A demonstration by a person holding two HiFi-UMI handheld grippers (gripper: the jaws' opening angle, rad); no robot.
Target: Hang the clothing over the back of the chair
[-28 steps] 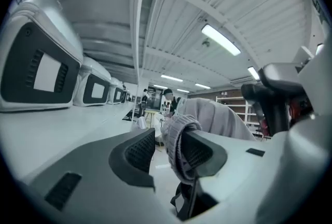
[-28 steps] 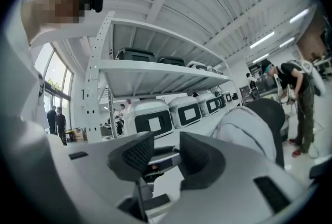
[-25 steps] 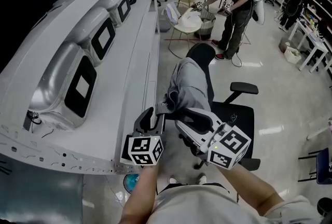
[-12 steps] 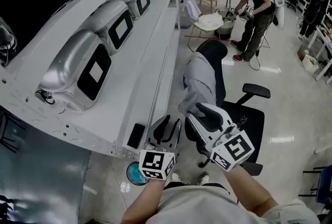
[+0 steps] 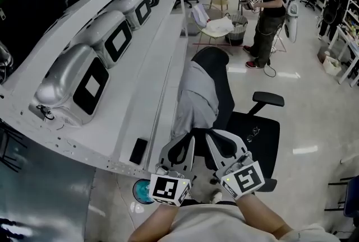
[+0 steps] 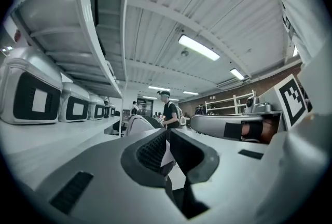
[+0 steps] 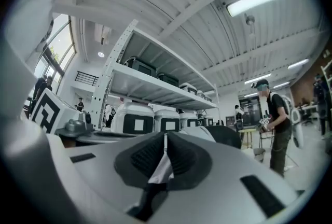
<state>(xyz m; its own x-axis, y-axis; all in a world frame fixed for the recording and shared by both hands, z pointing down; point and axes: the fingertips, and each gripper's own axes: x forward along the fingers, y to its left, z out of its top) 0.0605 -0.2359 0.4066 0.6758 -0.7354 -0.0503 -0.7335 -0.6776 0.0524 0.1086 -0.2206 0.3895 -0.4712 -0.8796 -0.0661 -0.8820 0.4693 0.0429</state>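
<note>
Fingers point(image 6: 149, 150) of left gripper point(image 6: 167, 136) pressed together, empty; right gripper point(image 7: 166, 141) jaws closing, empty. Both level, side by side, nr black office chair point(image 5: 252, 134) w/ grey garment point(image 5: 196, 95) over backrest.

Bright long white ceiling tube lamps point(image 6: 197, 47), glare on glossy pale floor point(image 5: 305, 150) beside black office chair point(image 5: 255, 133), fisheye-bent dark corners

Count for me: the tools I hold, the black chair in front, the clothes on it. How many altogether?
Tools: 2 (left tool shut, right tool closing on nothing)
Chair: 1
Clothing: 1
Total: 4
</note>
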